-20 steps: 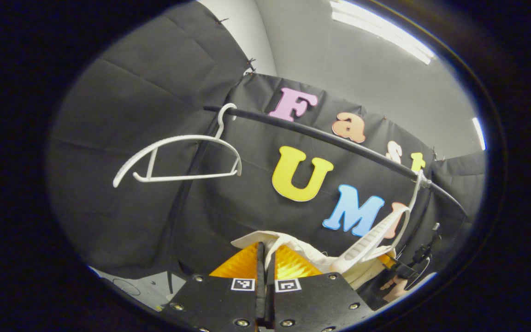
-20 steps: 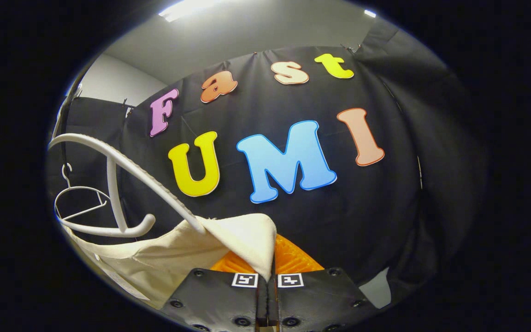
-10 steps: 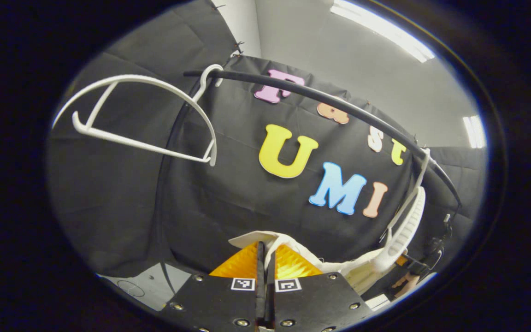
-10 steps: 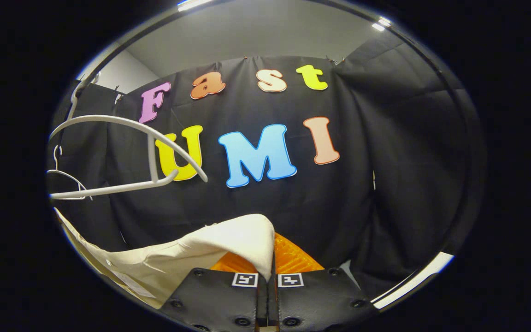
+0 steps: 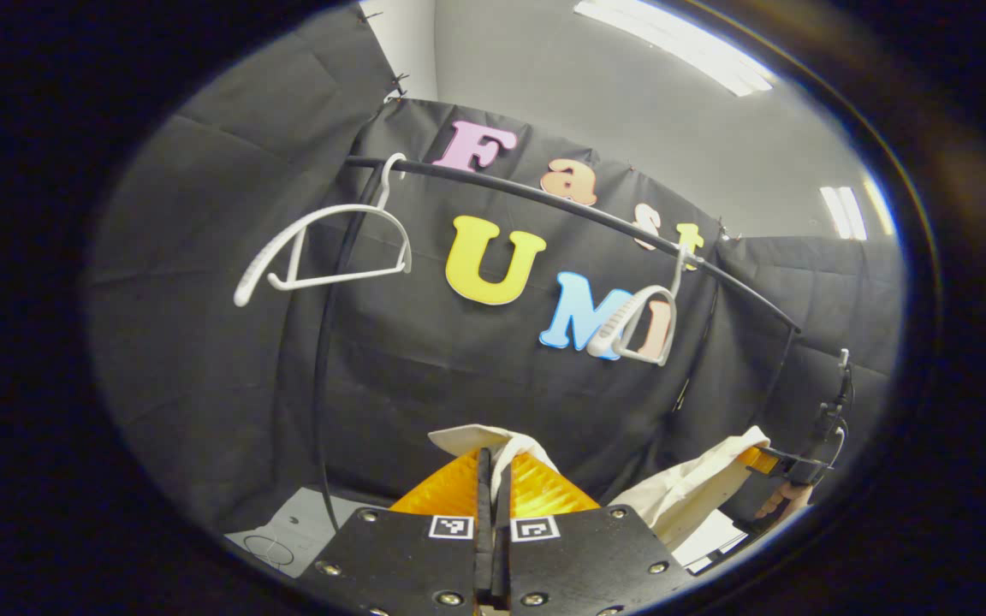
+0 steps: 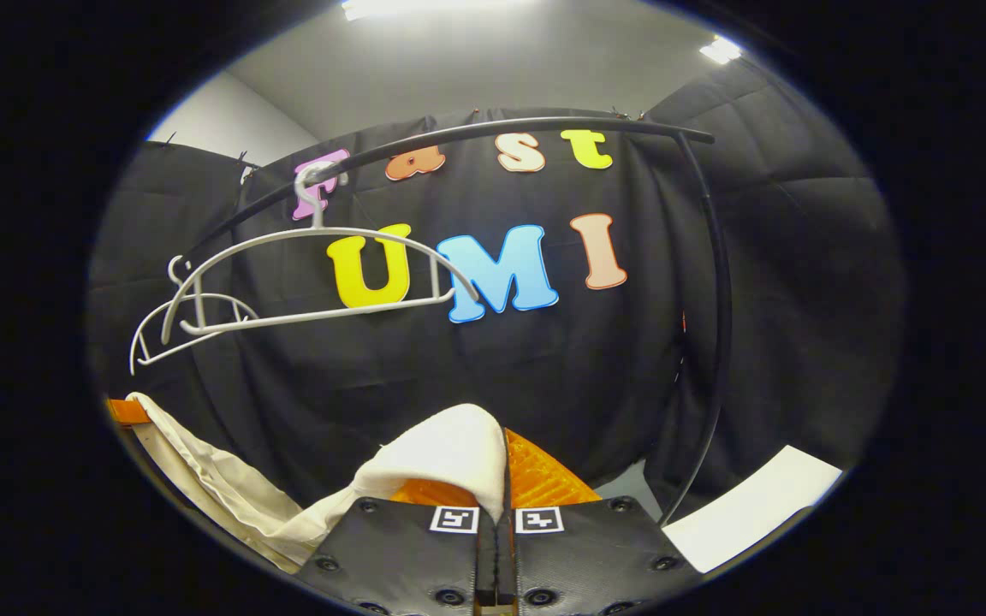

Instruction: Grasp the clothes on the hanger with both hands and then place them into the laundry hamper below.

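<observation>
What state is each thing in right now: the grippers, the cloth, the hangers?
Left gripper: shut on the cloth.
Right gripper: shut on the cloth.
Cloth: off the hangers, slung between both grippers.
Near hanger: bare, hooked on the rail.
Far hanger: bare, on the rail.

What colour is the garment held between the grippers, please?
Cream garment, plain, clearest in the right gripper view.

Garment [image 6: 446, 449]: cream woven cloth, matt, soft folds. Hangers [image 5: 326, 244]: white plastic, smooth, one ribbed along its arm [image 5: 621, 321]. Rail [image 6: 493, 128]: black tube, smooth, slight sheen. Booth wall [image 6: 784, 282]: black cloth, matt, creased. Ceiling [image 5: 630, 94]: flat grey, matt.
</observation>
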`<act>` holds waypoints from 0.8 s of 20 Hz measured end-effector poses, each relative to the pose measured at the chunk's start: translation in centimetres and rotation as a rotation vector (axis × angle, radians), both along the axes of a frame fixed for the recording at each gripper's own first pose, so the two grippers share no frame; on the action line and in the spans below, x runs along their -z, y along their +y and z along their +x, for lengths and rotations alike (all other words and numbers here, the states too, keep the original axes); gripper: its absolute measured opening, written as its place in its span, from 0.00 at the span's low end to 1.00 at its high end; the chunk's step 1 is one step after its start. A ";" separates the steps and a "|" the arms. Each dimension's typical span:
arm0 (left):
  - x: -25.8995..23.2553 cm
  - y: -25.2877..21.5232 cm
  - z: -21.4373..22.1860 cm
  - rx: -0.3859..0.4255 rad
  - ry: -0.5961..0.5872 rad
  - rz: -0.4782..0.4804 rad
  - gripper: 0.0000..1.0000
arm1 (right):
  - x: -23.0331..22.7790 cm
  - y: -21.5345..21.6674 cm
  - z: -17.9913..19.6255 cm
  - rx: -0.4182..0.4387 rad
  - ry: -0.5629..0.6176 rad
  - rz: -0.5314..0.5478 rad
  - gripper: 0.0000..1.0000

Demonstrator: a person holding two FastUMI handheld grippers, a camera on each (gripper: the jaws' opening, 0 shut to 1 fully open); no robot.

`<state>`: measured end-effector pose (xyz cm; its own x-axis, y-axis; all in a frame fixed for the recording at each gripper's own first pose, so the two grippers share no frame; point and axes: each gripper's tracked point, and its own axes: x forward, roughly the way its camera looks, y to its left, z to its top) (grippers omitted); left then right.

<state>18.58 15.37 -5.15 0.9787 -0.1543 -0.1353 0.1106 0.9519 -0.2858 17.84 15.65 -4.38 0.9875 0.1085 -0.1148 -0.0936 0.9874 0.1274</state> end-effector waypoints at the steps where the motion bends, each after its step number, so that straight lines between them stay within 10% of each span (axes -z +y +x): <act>1: 0.4 -0.1 -0.8 0.011 0.008 0.005 0.01 | 0.4 1.3 -1.1 -0.025 0.012 -0.006 0.01; 16: 23.8 -0.5 -5.2 0.083 0.407 0.046 0.01 | 21.9 15.1 -7.8 -0.323 0.465 -0.116 0.02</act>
